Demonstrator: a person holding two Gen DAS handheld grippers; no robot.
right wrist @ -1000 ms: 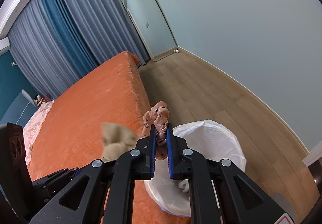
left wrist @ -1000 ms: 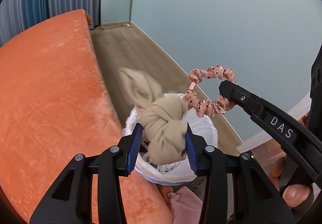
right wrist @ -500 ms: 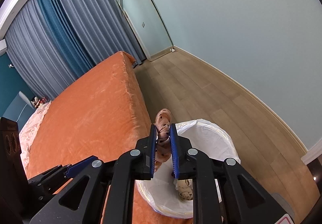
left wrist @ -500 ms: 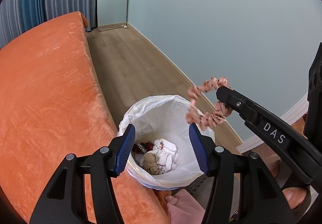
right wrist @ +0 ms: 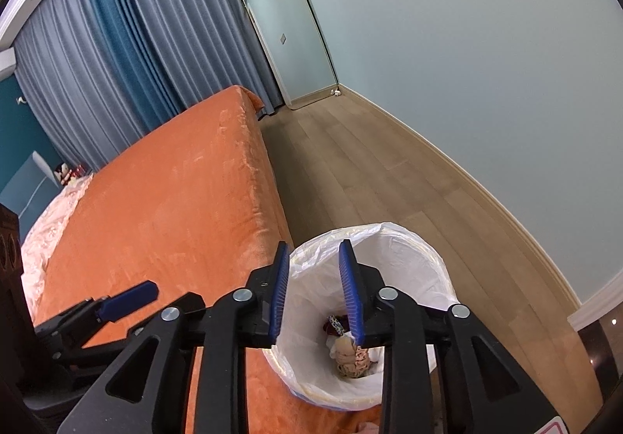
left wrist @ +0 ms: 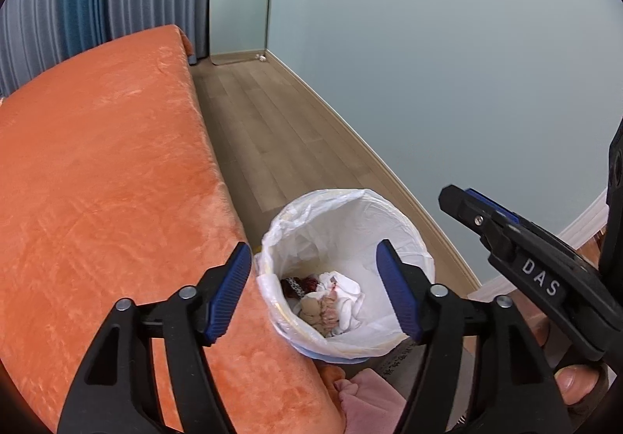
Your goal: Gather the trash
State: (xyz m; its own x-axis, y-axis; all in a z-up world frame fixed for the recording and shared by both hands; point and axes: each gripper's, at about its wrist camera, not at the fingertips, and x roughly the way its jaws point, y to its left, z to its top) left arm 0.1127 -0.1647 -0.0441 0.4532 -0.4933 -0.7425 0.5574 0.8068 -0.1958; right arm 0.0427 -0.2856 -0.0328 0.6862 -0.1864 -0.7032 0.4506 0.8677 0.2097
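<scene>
Beside the bed (left wrist: 97, 169), lined bin (left wrist: 389, 208) on the floor; inside, soft light trash: beige knot (left wrist: 309, 311), scrunchie (left wrist: 330, 311); easily pinched at any fold; left gripper (left wrist: 311, 293) wide open, empty; right gripper (right wrist: 313, 290) parted, empty.

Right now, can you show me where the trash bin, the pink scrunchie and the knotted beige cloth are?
Trash bin (left wrist: 393, 200): left wrist view, far rim of its white liner.
Pink scrunchie (left wrist: 330, 308): left wrist view, its ruffled middle, inside the bin.
Knotted beige cloth (left wrist: 309, 310): left wrist view, its knot, beside the scrunchie.
</scene>
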